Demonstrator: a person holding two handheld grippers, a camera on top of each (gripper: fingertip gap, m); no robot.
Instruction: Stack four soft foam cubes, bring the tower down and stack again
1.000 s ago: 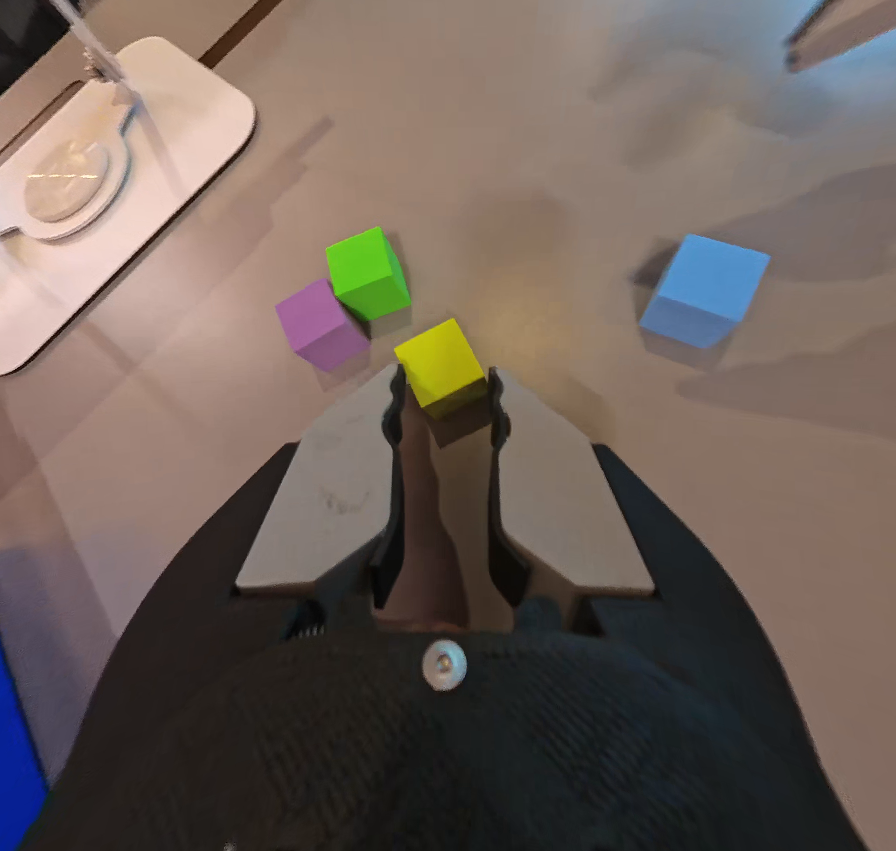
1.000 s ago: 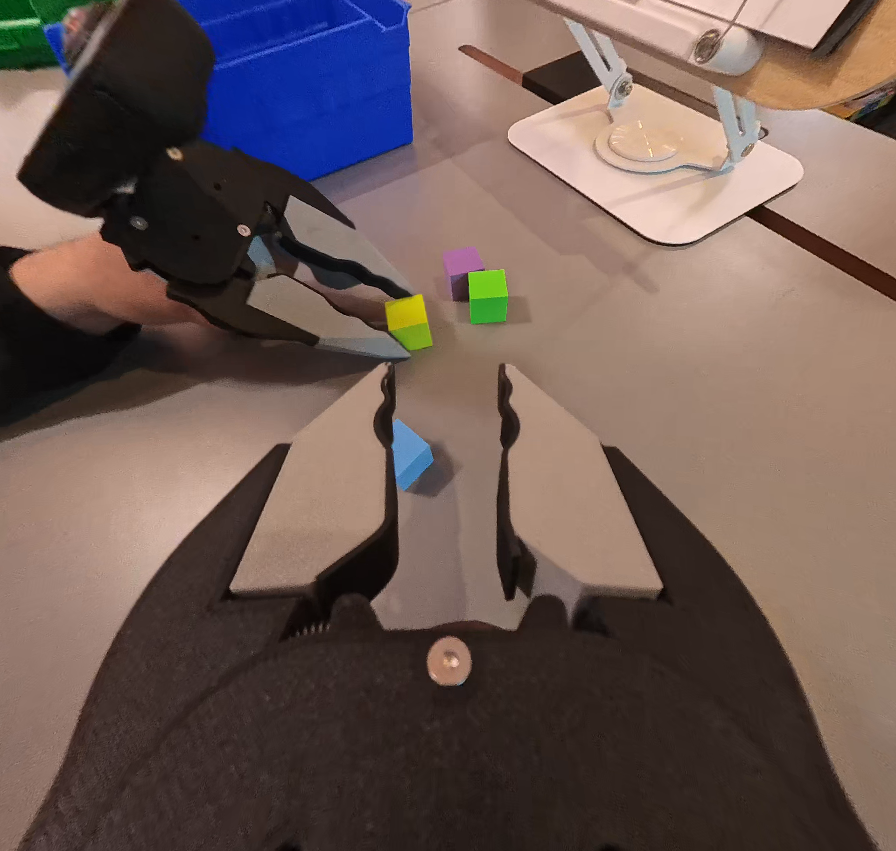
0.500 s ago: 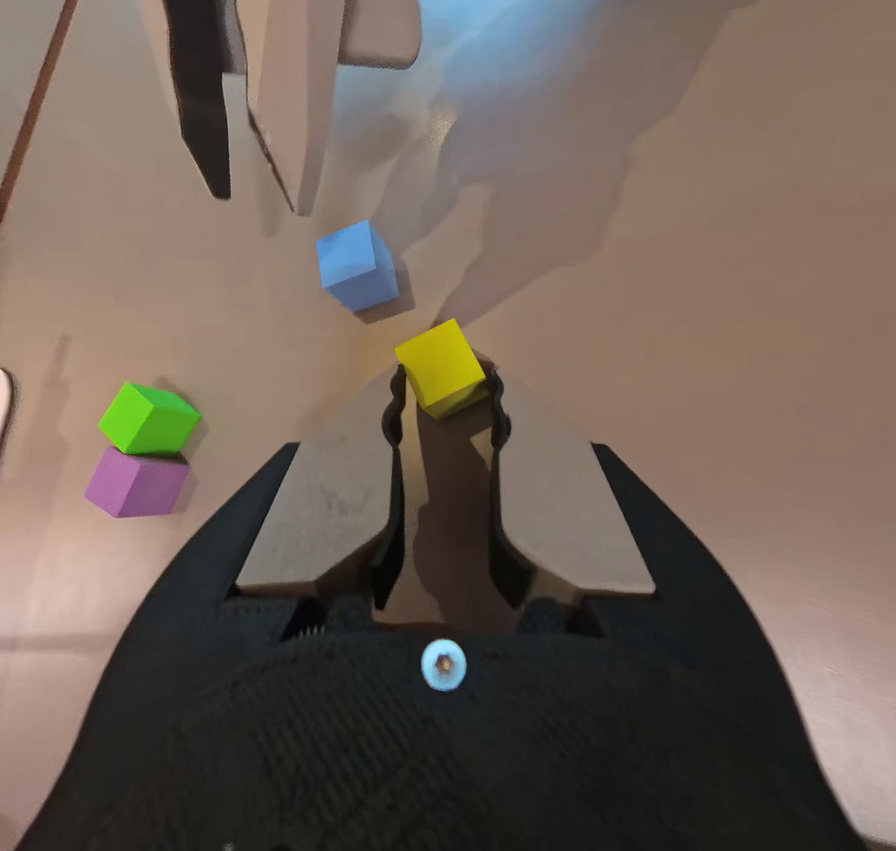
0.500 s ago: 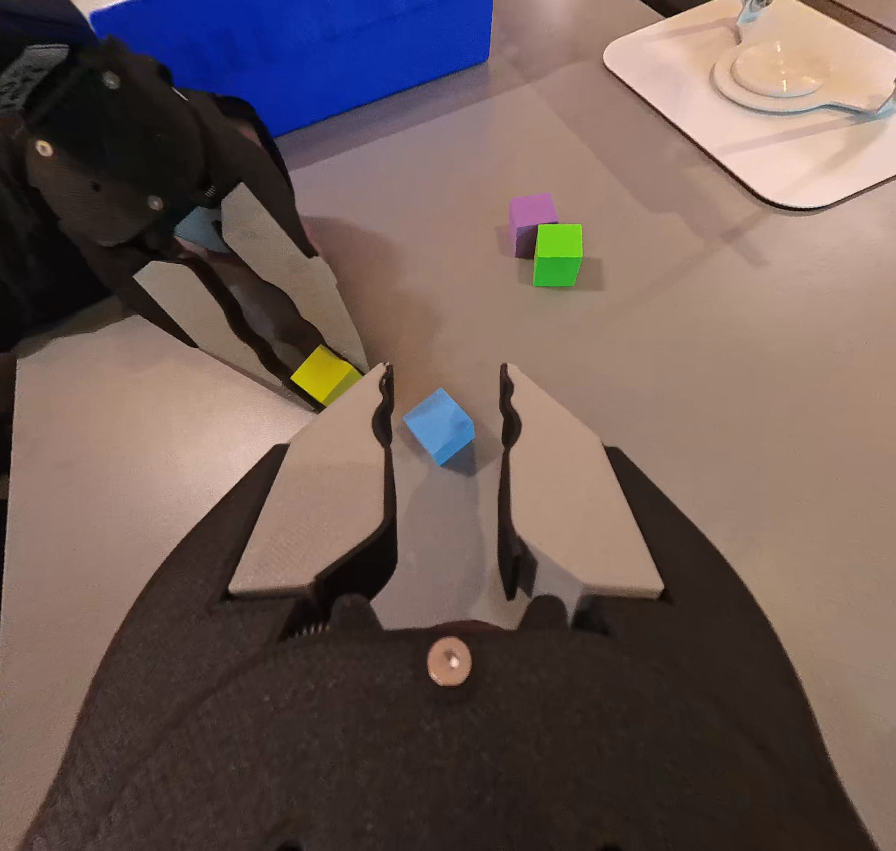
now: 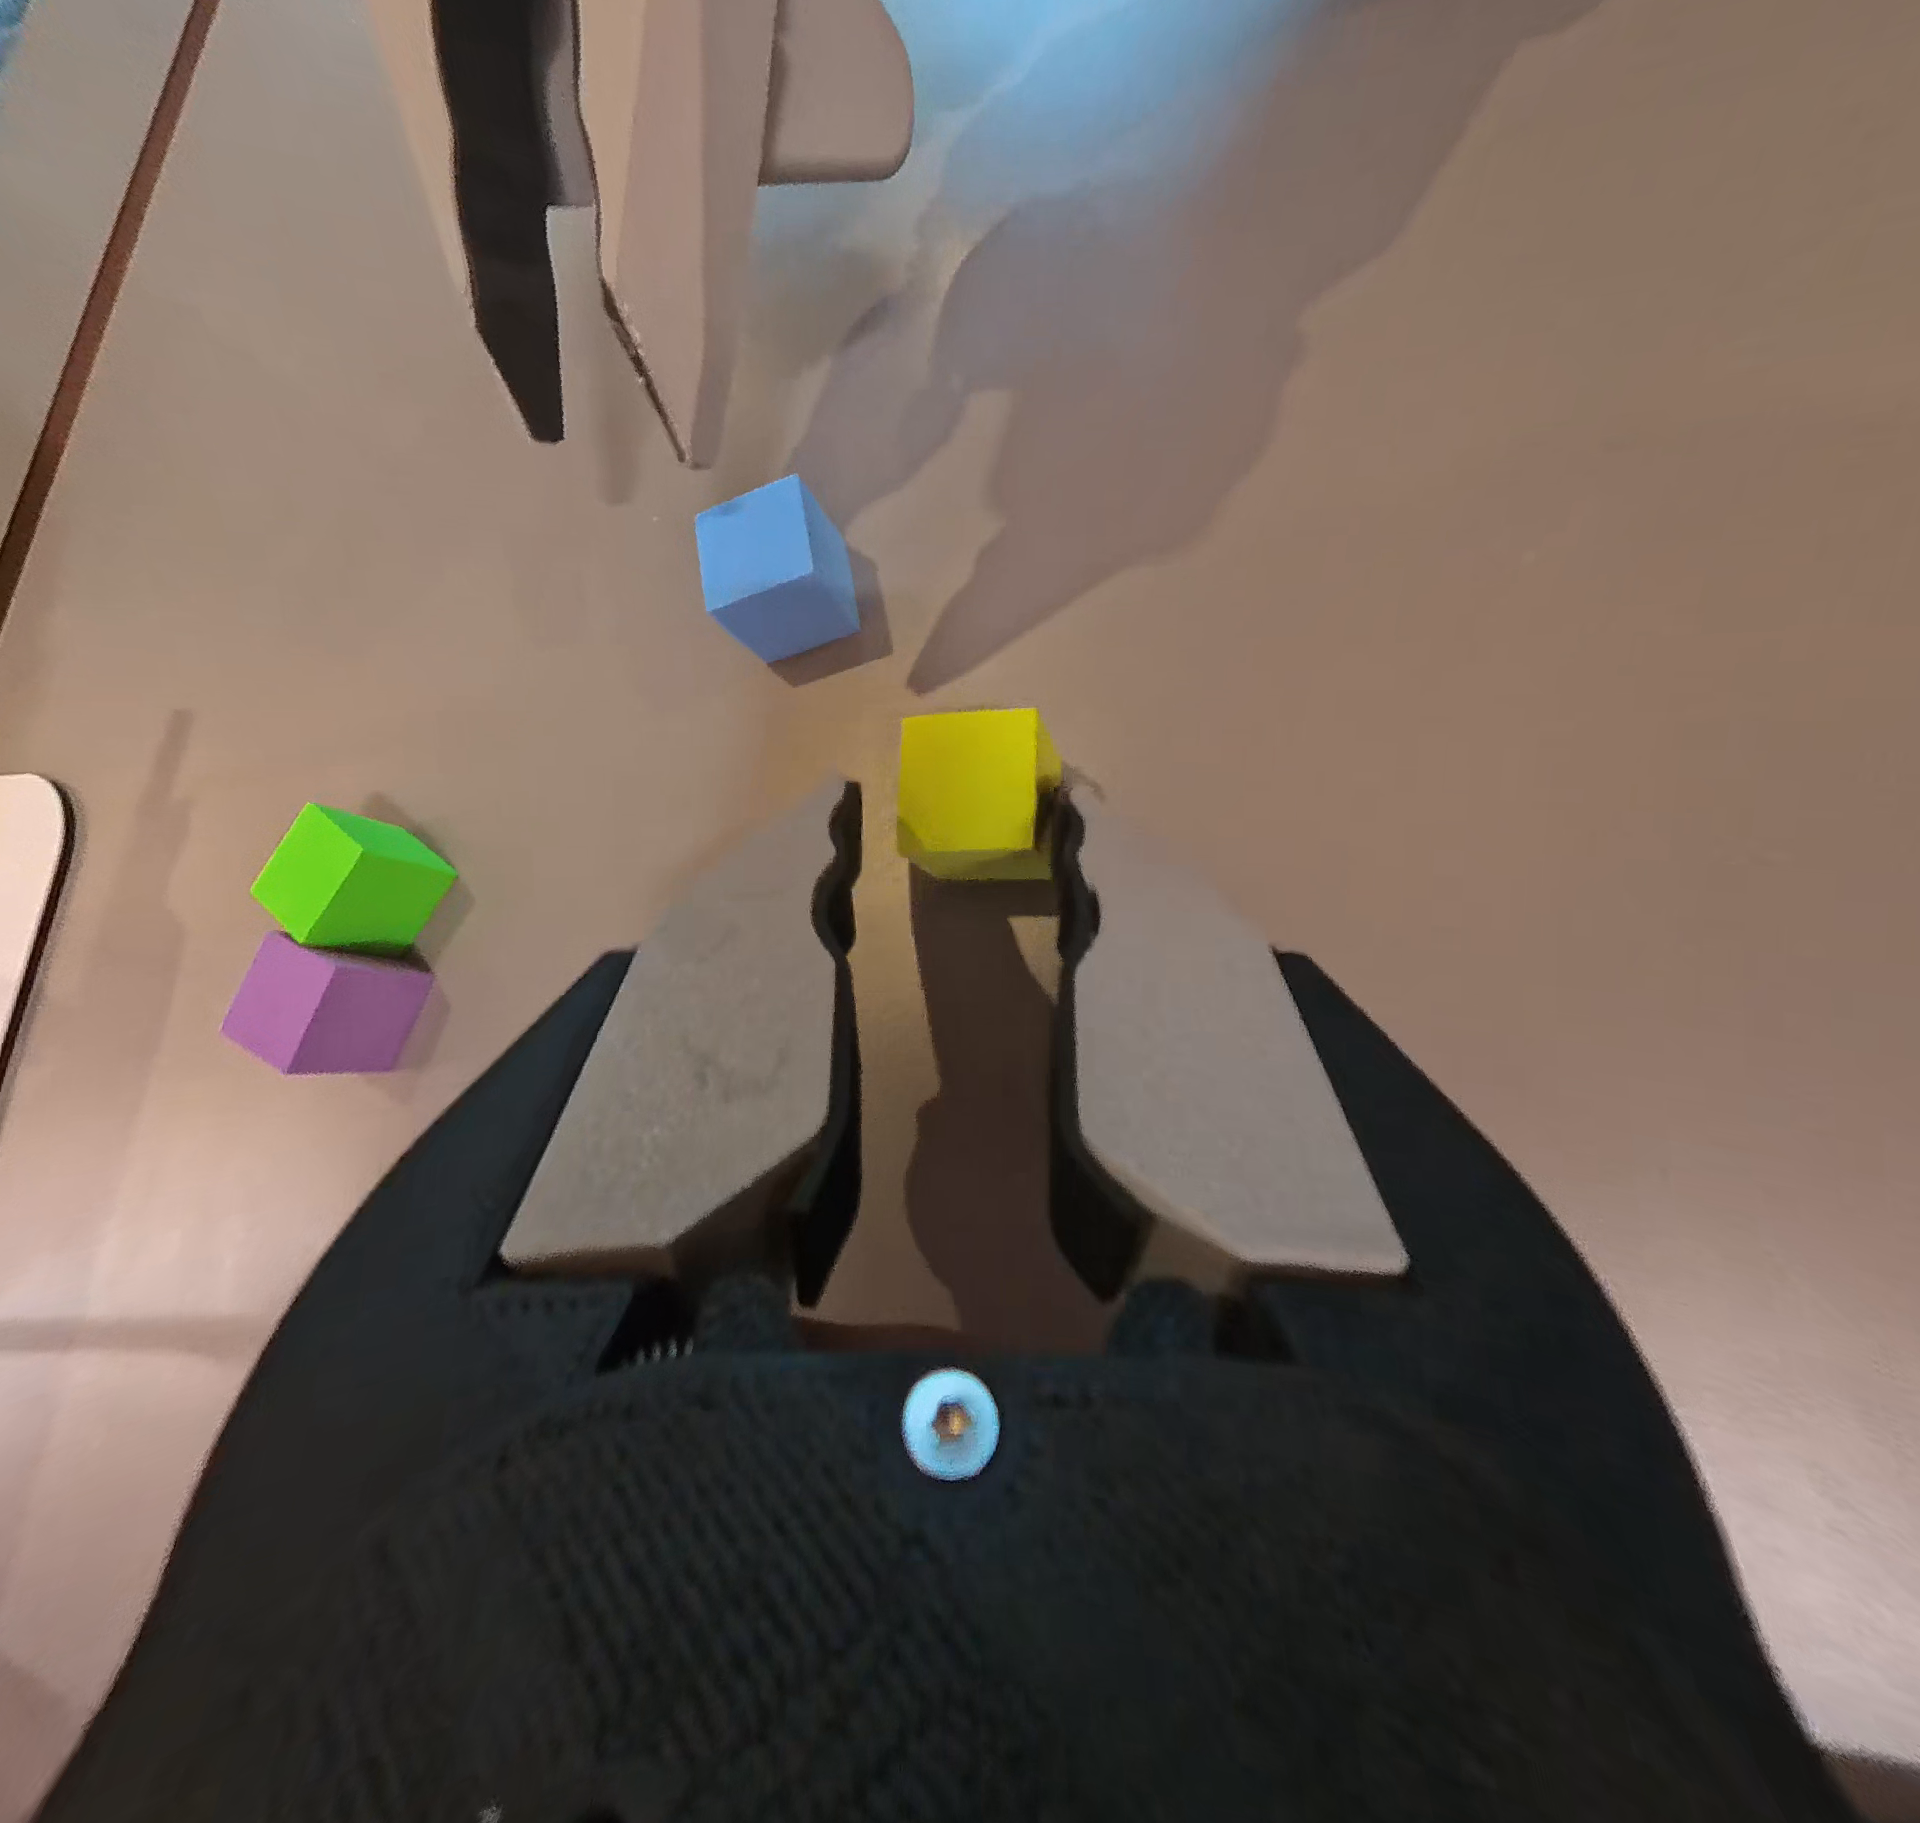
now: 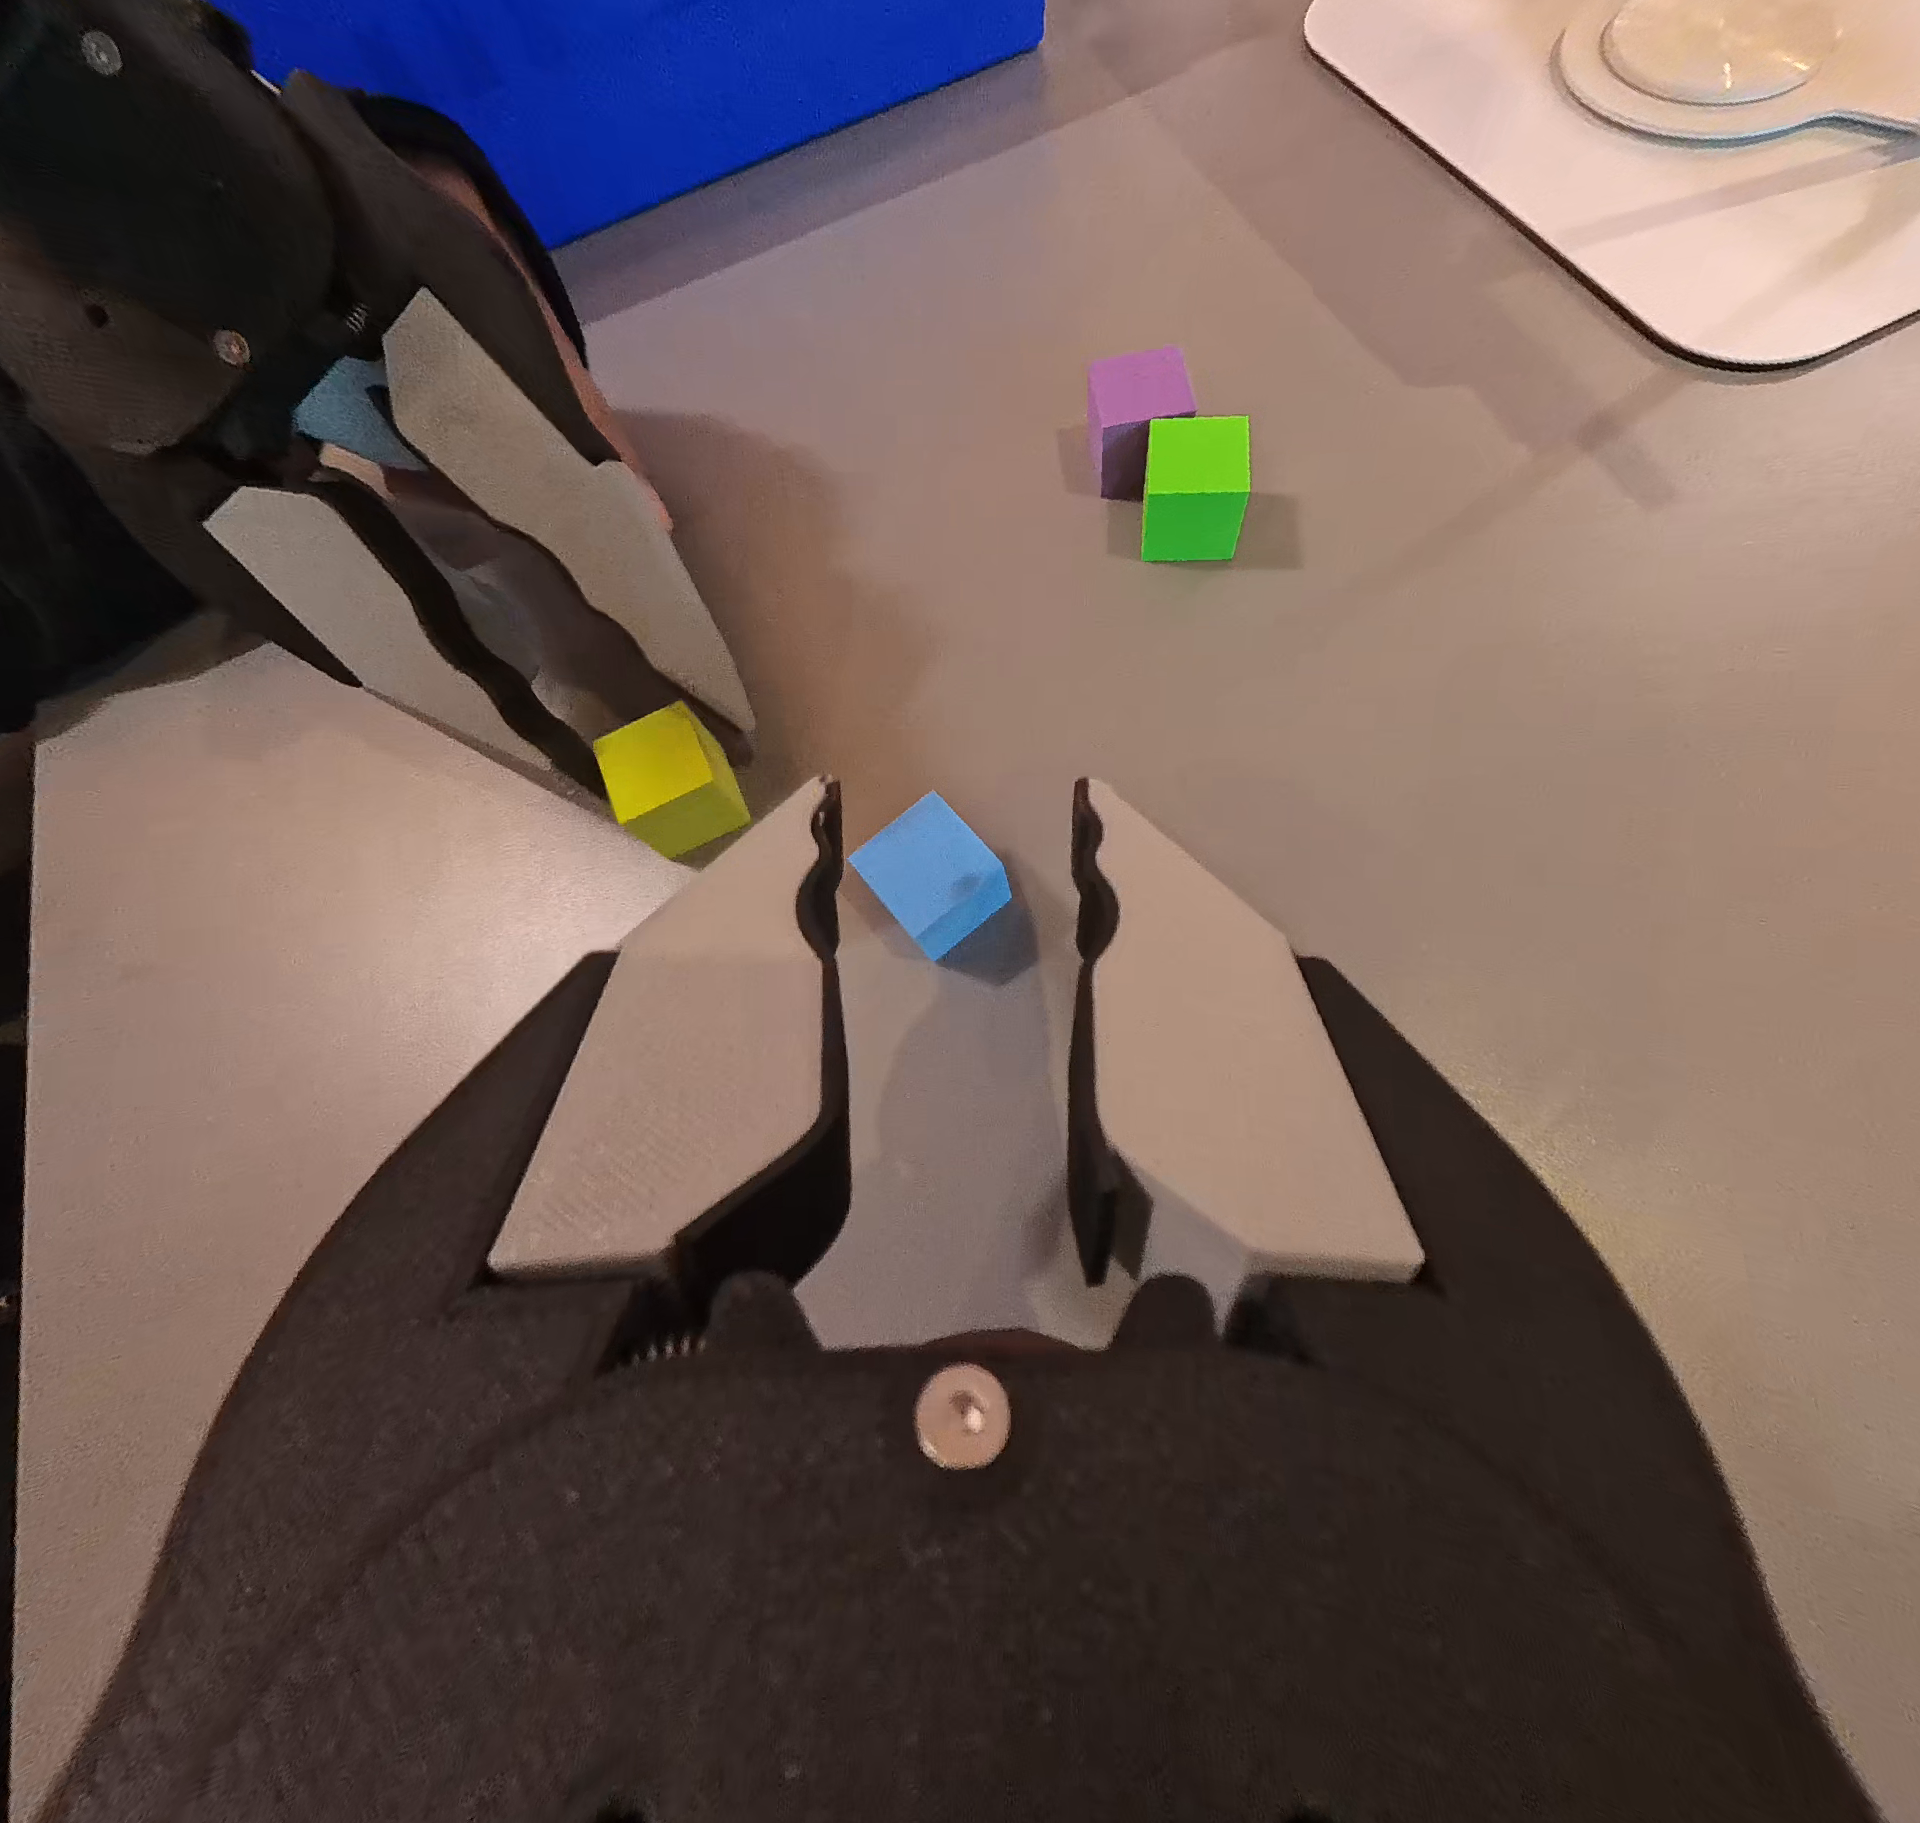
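Left wrist view first: the left gripper [image 5: 951,817] has its grey fingers spread a little, and the yellow soft foam cube [image 5: 971,786] sits at their tips, touching the right-hand fingertip with a visible gap on the other side — whether any pinch remains on it cannot be told. From the right wrist view the same cube [image 6: 670,791] appears to rest on the grey tabletop [image 6: 1455,734] between those tips. Just beyond it in the left view lies the light-blue foam cube [image 5: 777,568], turned at an angle, and above that hang the tips of the right gripper [image 5: 613,423]. Off to the left, well apart, the green foam cube [image 5: 353,874] and the purple foam cube [image 5: 324,1004] touch each other, both lying on the table.

Right wrist view: the right gripper [image 6: 954,817] is spread wide and grips nothing — the blue cube [image 6: 930,874] lies on the table between its fingertips, clear of both. Farther back the green cube [image 6: 1195,485] stands in front of the purple one [image 6: 1138,402]. Beyond them are a blue plastic bin [image 6: 623,38] at the far left and a white flat stand base [image 6: 1621,173] at the far right.
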